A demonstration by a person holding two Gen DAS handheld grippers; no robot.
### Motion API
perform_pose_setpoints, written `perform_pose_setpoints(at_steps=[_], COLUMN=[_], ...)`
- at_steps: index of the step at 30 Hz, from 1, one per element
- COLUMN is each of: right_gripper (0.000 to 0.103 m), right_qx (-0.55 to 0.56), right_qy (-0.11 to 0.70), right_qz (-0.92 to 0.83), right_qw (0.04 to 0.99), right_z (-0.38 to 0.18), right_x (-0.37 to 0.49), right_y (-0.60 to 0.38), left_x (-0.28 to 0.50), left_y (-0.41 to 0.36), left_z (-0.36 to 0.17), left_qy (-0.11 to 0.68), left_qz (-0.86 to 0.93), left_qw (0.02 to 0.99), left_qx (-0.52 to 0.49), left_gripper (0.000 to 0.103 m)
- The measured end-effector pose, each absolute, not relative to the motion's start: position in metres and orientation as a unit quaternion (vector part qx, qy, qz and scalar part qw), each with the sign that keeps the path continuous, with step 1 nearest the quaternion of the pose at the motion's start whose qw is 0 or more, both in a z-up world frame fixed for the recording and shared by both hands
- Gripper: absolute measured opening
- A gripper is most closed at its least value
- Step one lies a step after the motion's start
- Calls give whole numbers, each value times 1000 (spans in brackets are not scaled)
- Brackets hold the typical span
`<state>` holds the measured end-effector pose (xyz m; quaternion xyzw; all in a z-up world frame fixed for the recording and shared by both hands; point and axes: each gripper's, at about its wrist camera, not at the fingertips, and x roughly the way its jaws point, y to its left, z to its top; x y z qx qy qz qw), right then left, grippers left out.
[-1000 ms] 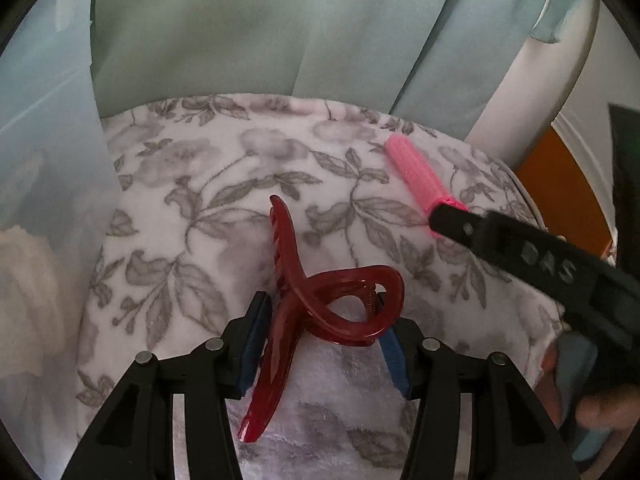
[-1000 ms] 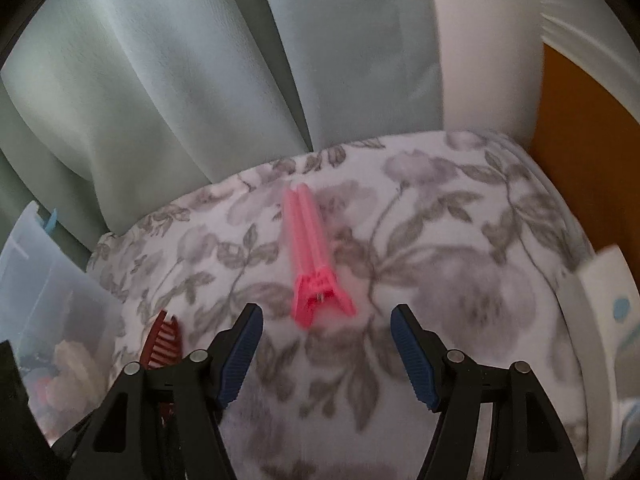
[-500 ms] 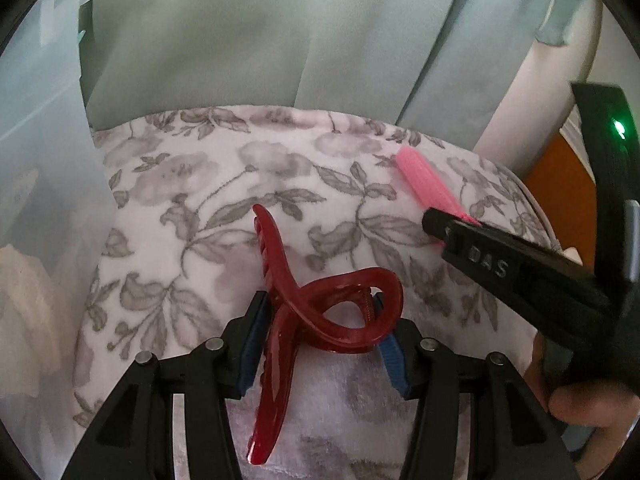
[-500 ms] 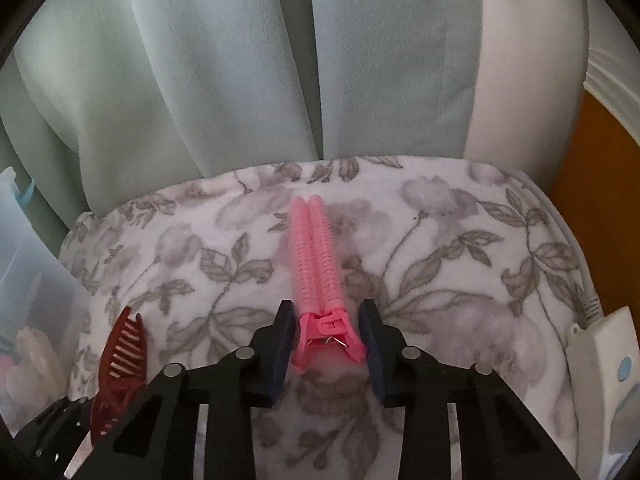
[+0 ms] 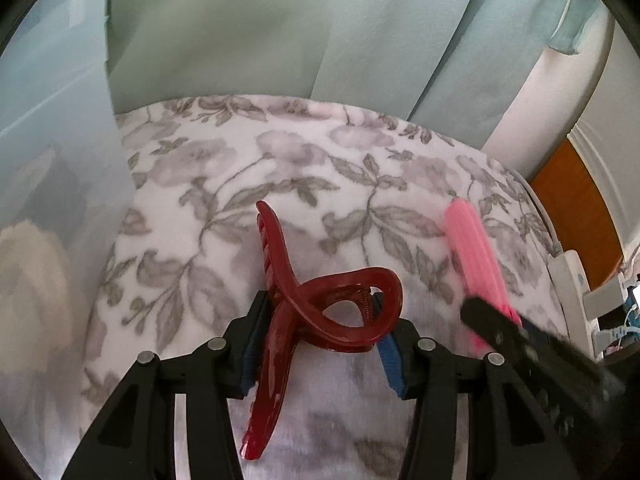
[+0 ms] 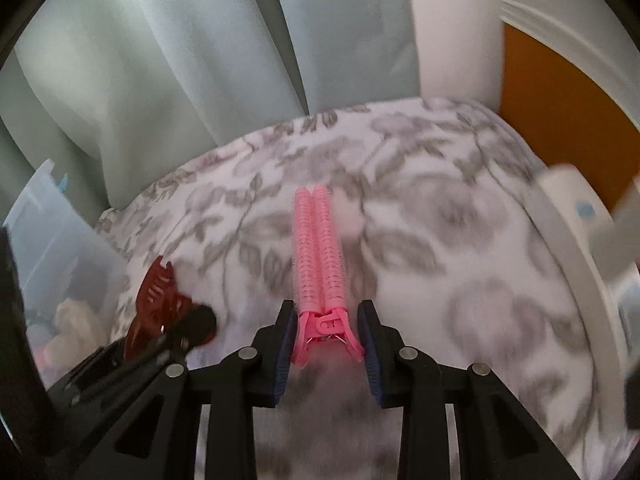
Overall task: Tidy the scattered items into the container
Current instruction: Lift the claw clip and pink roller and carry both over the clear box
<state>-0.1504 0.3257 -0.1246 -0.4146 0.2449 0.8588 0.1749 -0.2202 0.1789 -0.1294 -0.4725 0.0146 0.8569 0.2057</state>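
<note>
1. Centrally, in the left wrist view, the left gripper [image 5: 320, 344] is seen clenched on a dark red claw clip [image 5: 320, 304]; the clip's looped handle is pressed between the blue pads [image 5: 390, 364], and its toothed jaws extend beyond and below the fingers, over a floral blanket [image 5: 240, 168].
2. Only a toothed end of the same claw clip [image 6: 156, 292] is shown in the right wrist view, at lower left, with a black finger of the left gripper [image 6: 192, 326] lying across it.
3. In the right wrist view, the right gripper [image 6: 326, 344] is shown closed on the hinge end of a pink hair clip [image 6: 318, 256]; its jaws have just been closing, with the clip between them. The clip's two ridged bars are seen pointing away from the camera above the floral blanket [image 6: 460, 220].
4. The pink hair clip [image 5: 472, 256] is seen from the side in the left wrist view, at right, its near end hidden behind a blurred black finger of the right gripper [image 5: 496, 330].
5. A translucent plastic container [image 5: 52, 140] fills the left edge of the left wrist view; a pale item can be made out through its wall, though it cannot be identified.
6. The container [image 6: 48, 236] appears smaller at the left edge of the right wrist view, with pale and coloured contents seen dimly inside.
7. Pale green curtains [image 6: 180, 60] are shown behind the blanket in both views.
</note>
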Motion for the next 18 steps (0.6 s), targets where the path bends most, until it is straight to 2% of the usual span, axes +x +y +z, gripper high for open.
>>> perform_pose_setpoints(at_steps=[18], right_gripper=[34], right_qx=[-438], right_qy=[323], right_qz=[822], right_qw=[166], right_z=[-115], right_x=[-63], right_y=[272], left_x=[-136], left_y=[138], left_z=[-124], left_qy=[51], left_qz=[831], left_qw=[178], left_qx=[-525], left_gripper=[51])
